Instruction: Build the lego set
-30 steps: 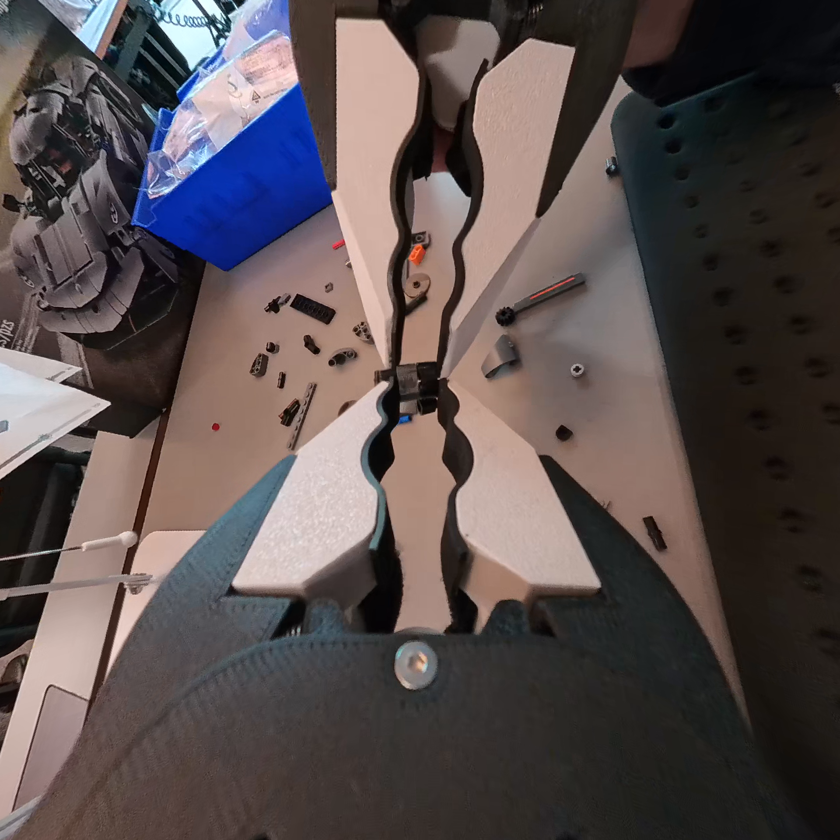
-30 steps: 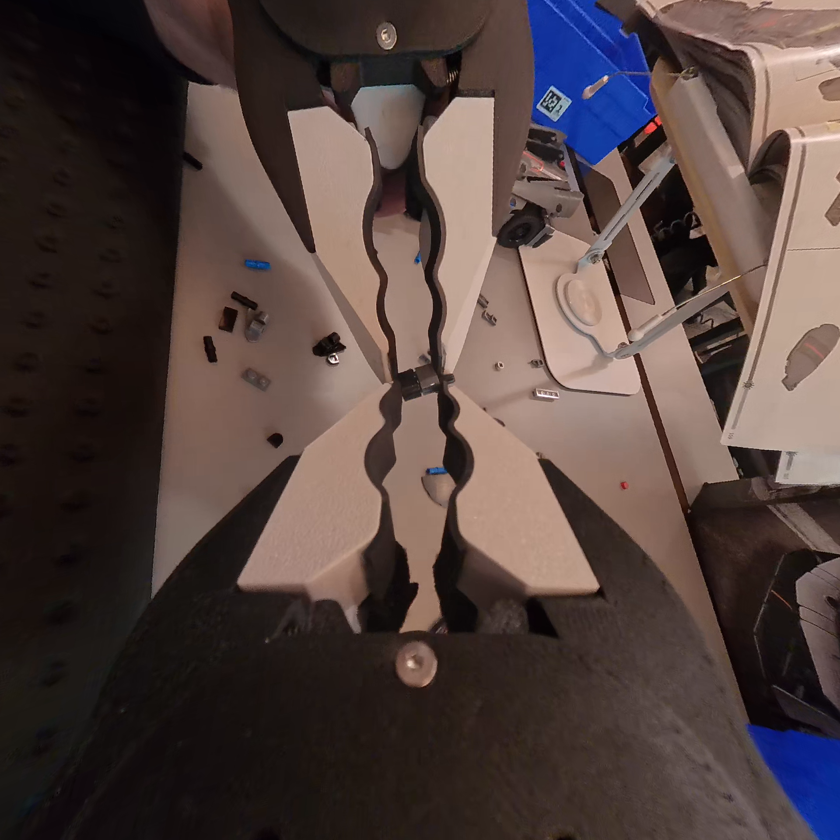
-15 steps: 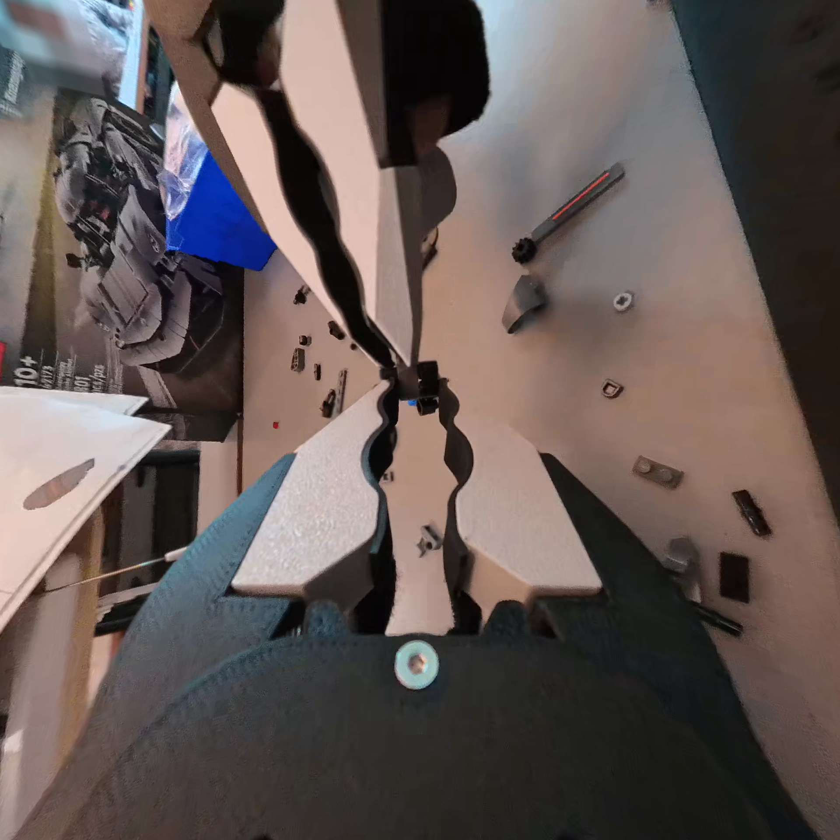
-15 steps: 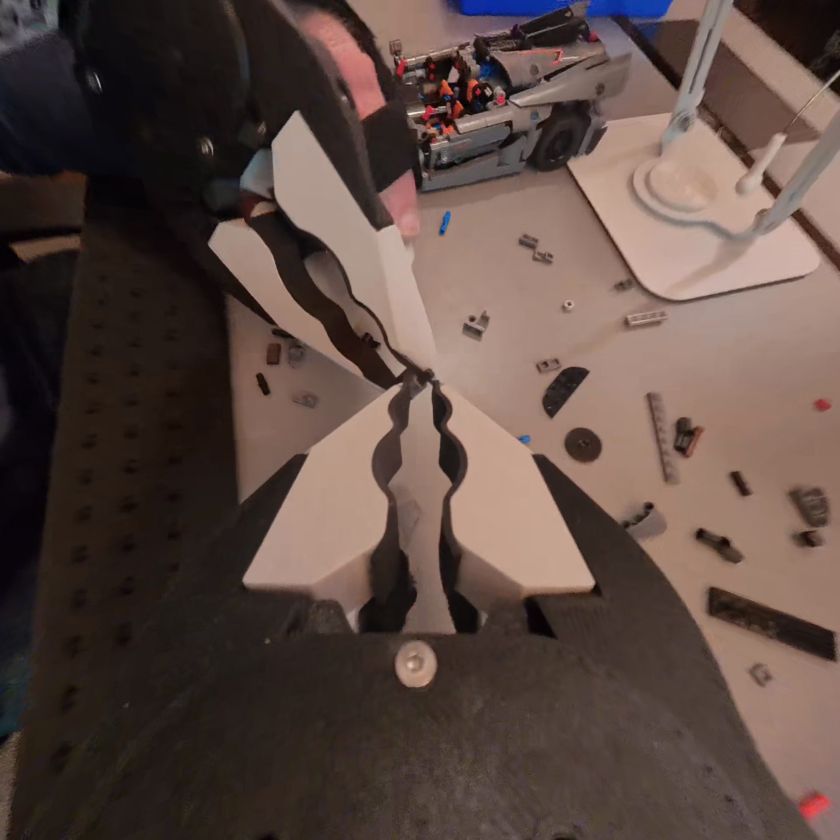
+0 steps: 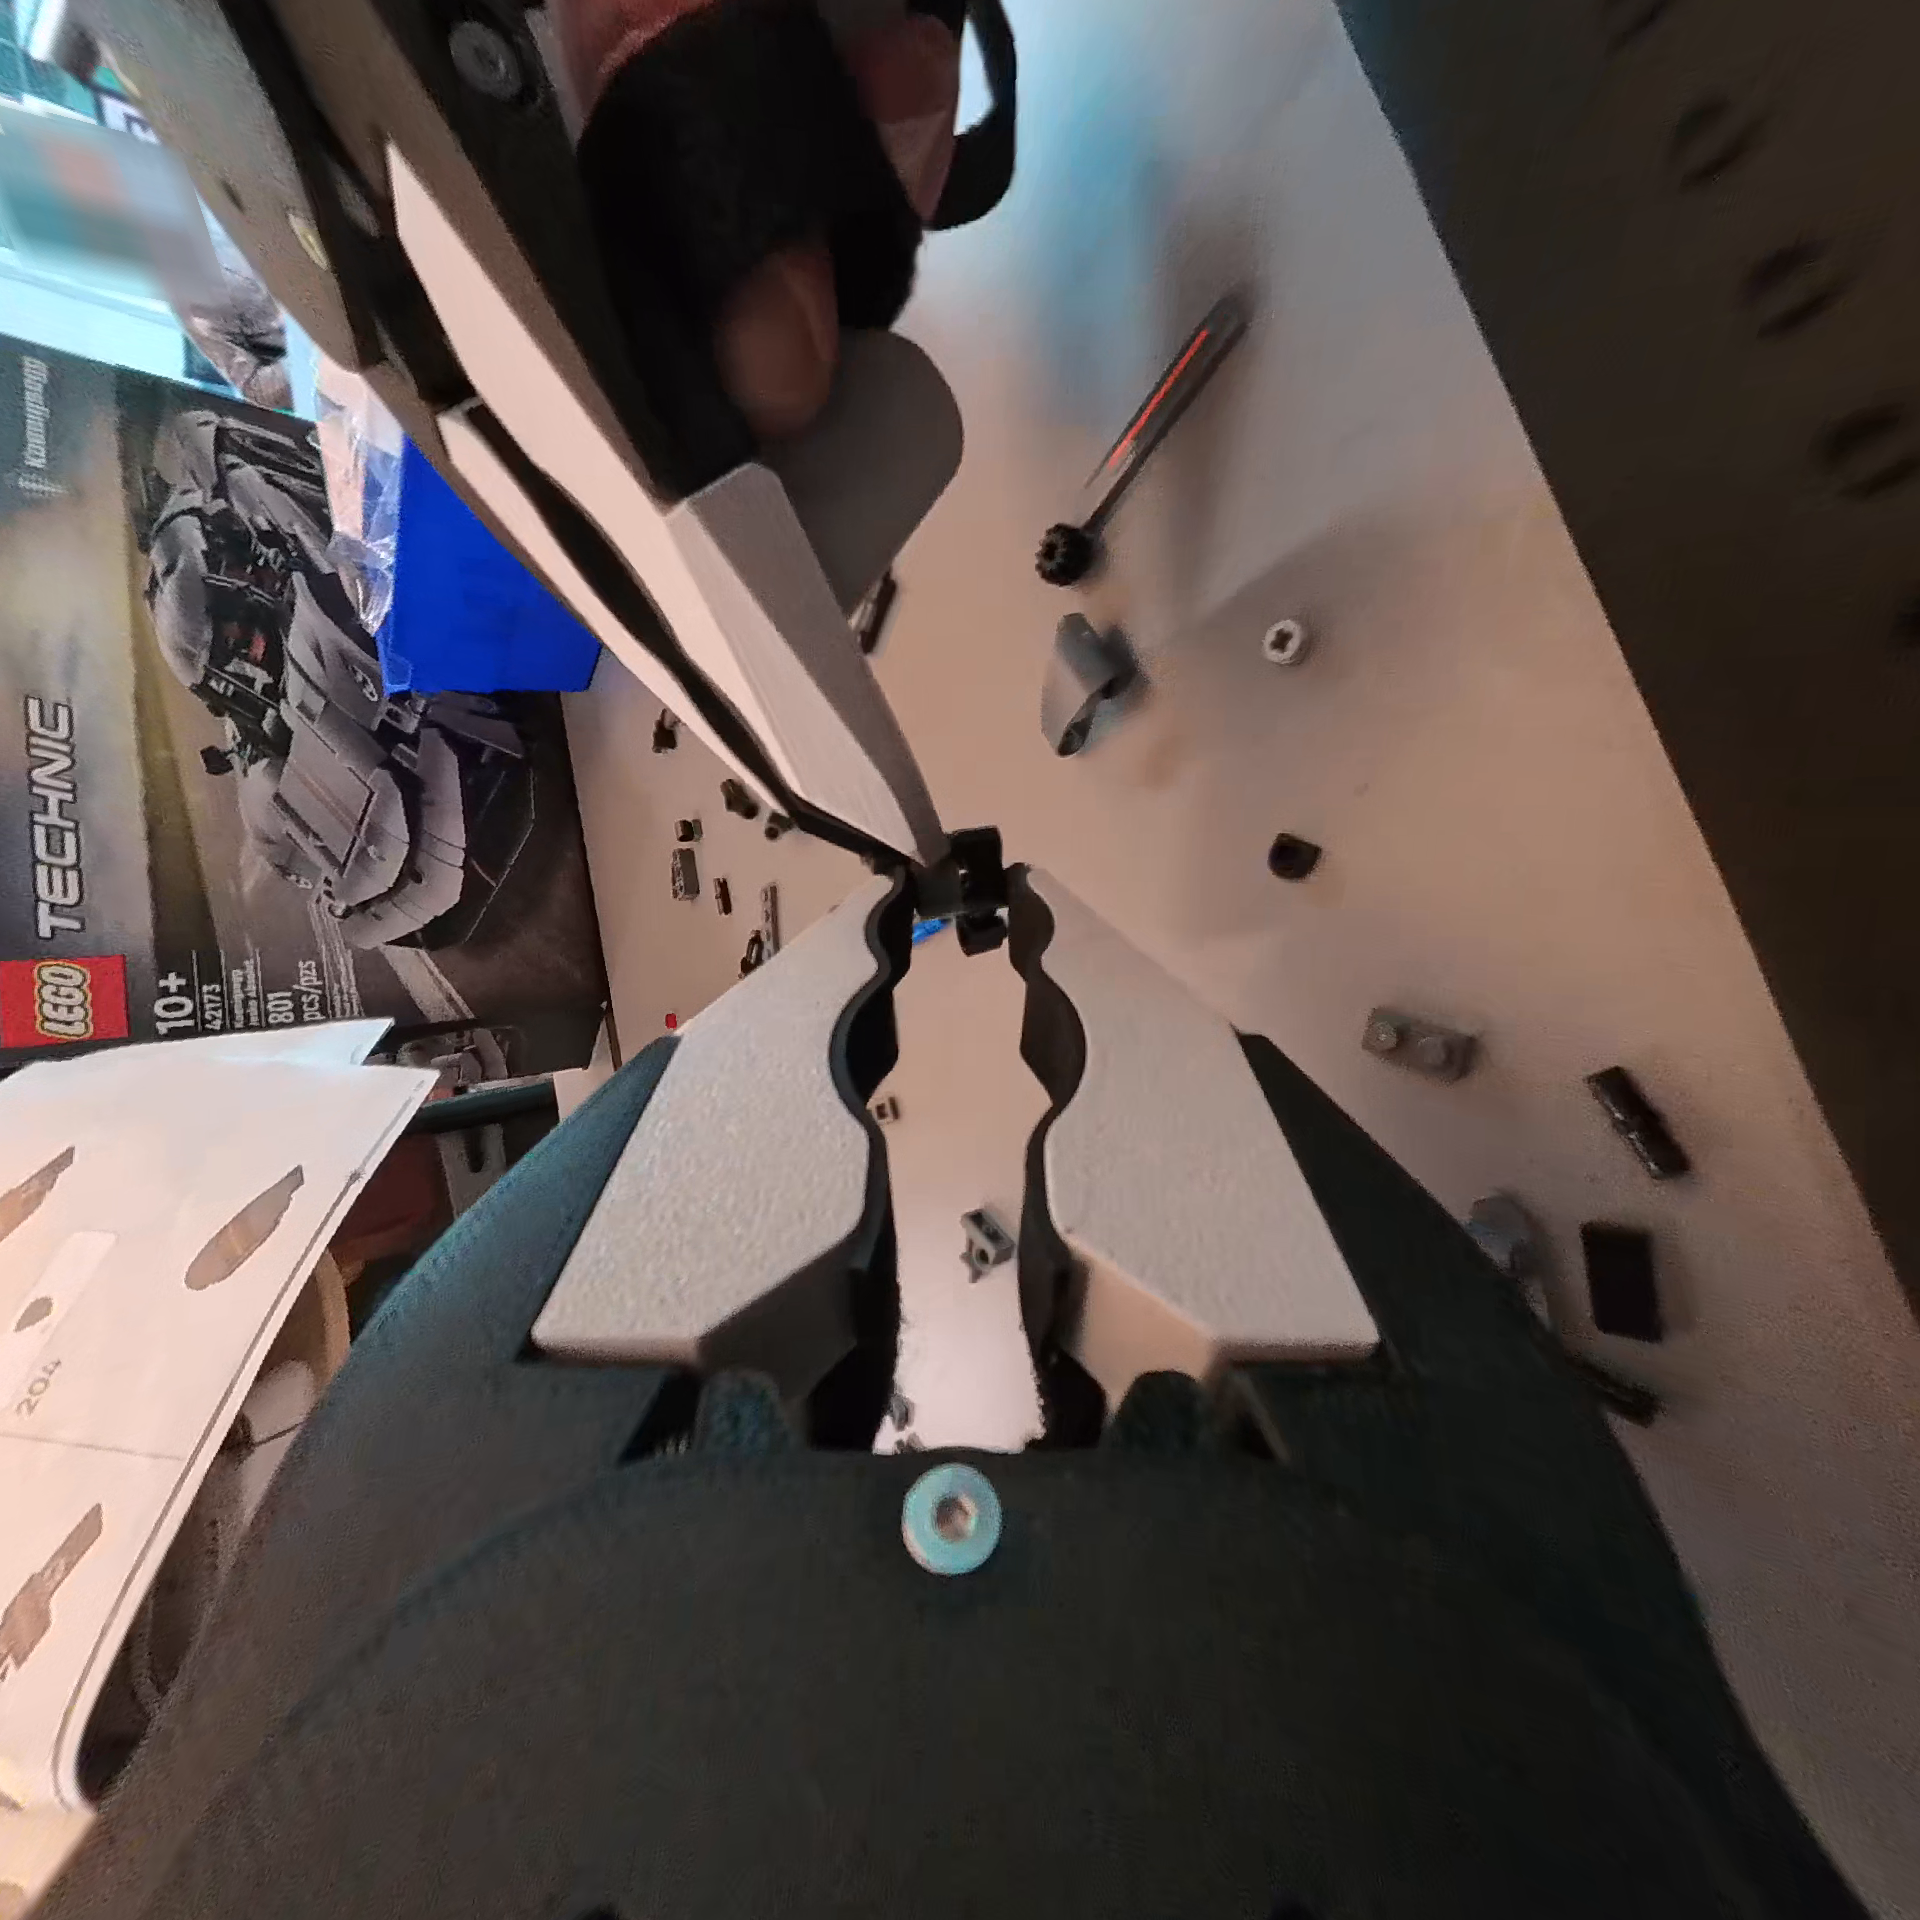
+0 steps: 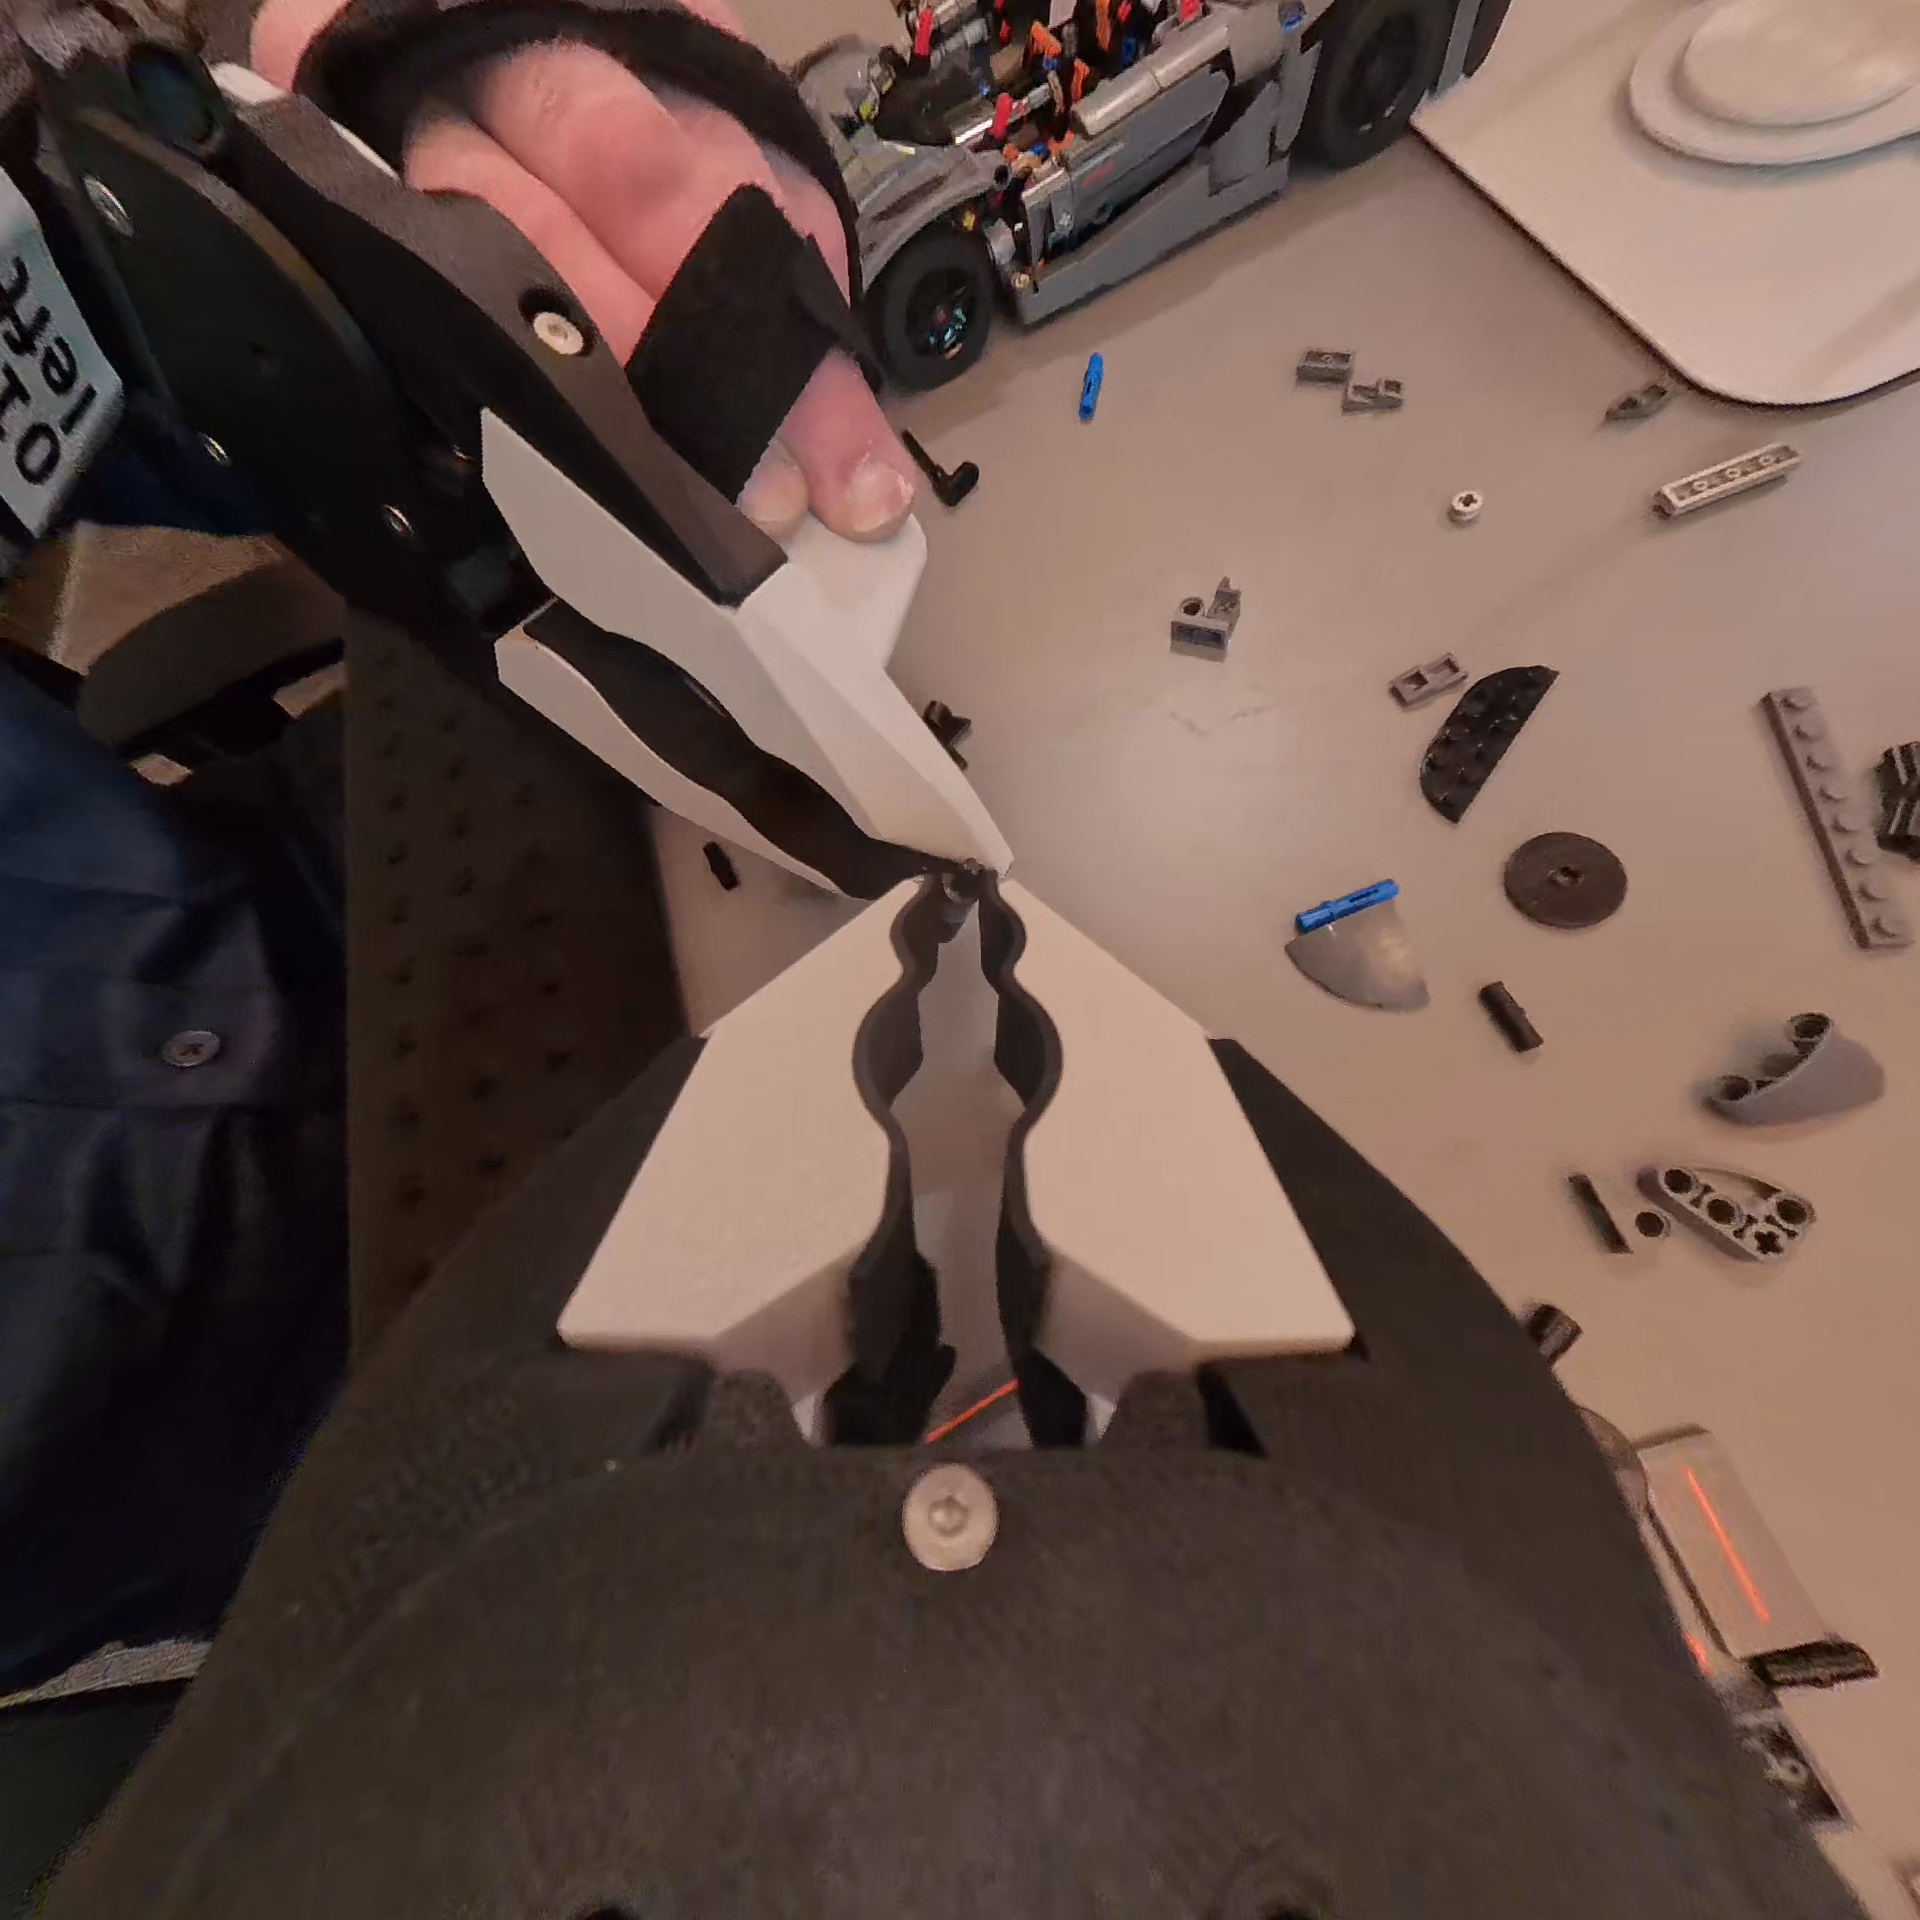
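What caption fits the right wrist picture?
Two grippers pinch one tiny black piece above a table of loose bricks.

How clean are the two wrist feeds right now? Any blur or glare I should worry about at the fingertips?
Left wrist view: fingertips and the small black piece are sharp; the red-striped beam and upper edges smear with motion blur; cool window light washes the top. Right wrist view: sharp overall, warm even light, the partly built car clear; strong wide-angle bending at the edges; no glare on the tips.
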